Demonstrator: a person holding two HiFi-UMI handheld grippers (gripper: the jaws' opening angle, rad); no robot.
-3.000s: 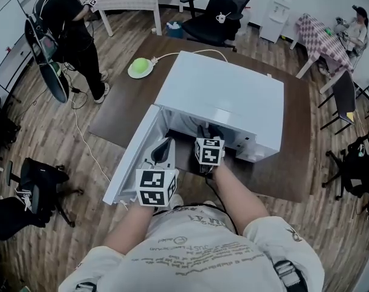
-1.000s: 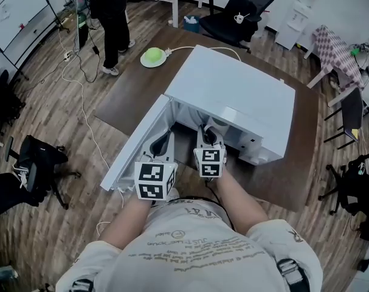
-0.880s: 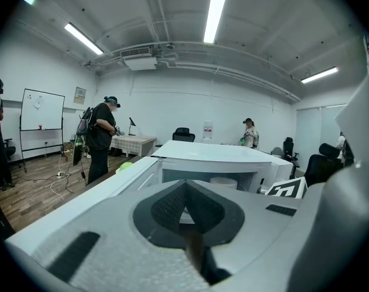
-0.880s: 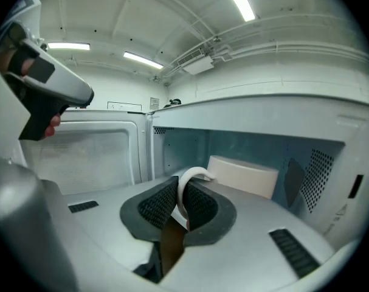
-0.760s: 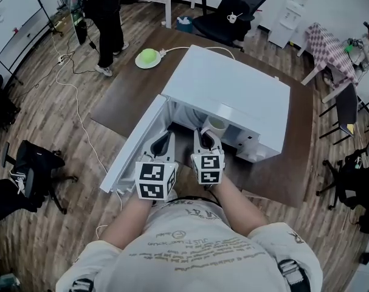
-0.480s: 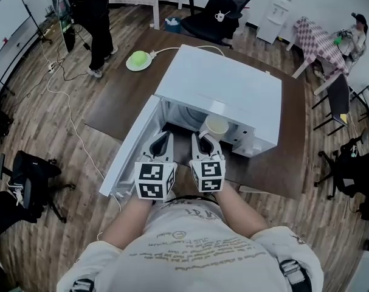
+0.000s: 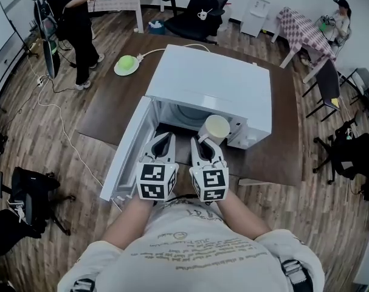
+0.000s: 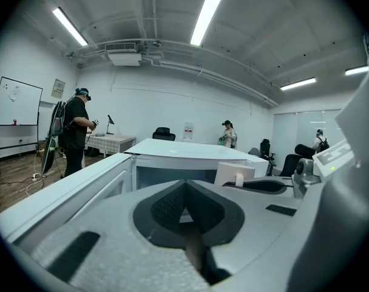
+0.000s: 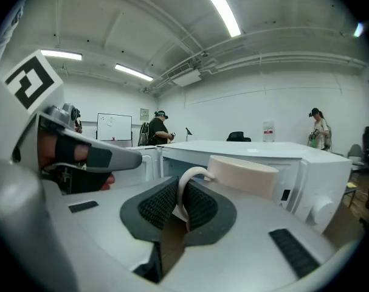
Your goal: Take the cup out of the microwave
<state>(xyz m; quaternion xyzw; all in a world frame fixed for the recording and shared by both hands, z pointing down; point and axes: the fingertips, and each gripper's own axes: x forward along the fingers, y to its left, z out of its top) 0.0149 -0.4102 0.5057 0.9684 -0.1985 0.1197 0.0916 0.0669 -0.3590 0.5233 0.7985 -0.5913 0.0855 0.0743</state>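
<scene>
Now, microwave [image 7: 208, 84]: door [image 7: 126, 154] wide open on my left, so I'd draw straight back.
Cup [image 7: 216, 128]: upright at the cavity mouth; best held level, clear of the frame.
Right gripper [image 9: 184, 193]: pinching the cup's handle [image 9: 190, 171]. It's a thin grip, so go slowly.
Left gripper [image 8: 185, 190]: pressed together, empty, alongside.

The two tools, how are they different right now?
The right tool pinches the cup by its handle. The left tool holds nothing, and its jaws are together. In the head view the left tool sits next to the open door, and the right tool is farther from it. Both are grey, carry a marker cube and point into the open microwave.
</scene>
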